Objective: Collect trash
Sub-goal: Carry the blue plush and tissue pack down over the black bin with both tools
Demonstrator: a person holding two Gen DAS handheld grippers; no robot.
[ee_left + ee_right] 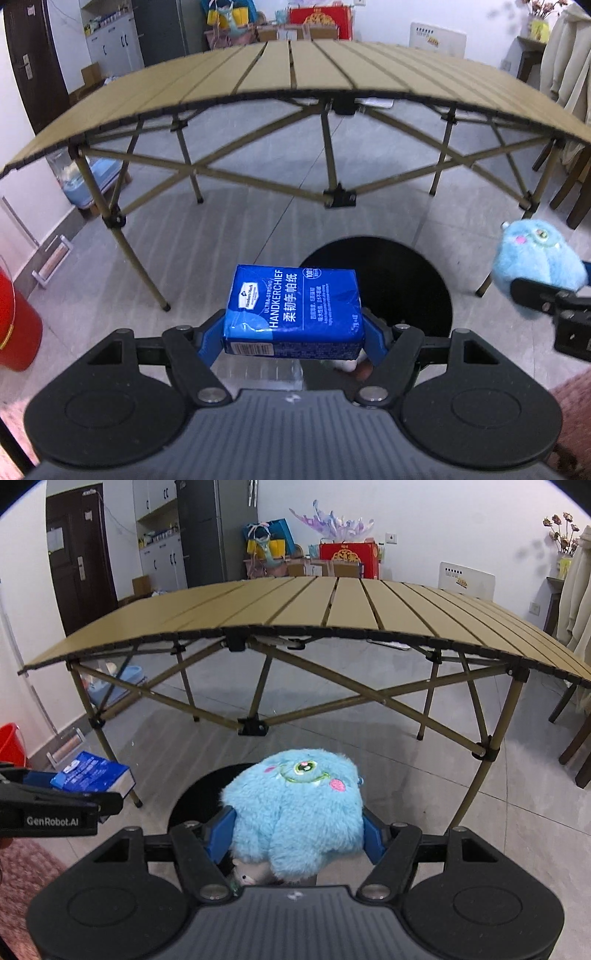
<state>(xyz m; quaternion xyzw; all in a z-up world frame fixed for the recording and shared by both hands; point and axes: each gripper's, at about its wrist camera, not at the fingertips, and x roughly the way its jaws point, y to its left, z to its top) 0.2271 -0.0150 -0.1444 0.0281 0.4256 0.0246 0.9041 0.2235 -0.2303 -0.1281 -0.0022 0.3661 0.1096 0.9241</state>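
Observation:
My left gripper (293, 338) is shut on a blue handkerchief tissue pack (293, 310) and holds it in the air at the left rim of a round black trash bin (399, 280) on the floor. My right gripper (297, 832) is shut on a fluffy light-blue plush toy (295, 812) above the same bin (207, 794). The plush (535, 258) shows at the right edge of the left wrist view. The tissue pack (92, 771) and left gripper show at the left of the right wrist view. Some pale items lie inside the bin below the plush.
A tan slatted folding table (295, 74) with crossed legs stands just beyond the bin. A red bucket (14, 325) is at the left. A patterned rug (22, 867) lies at the near left. Dark chair legs (576, 746) stand at the right. Boxes and bags line the far wall.

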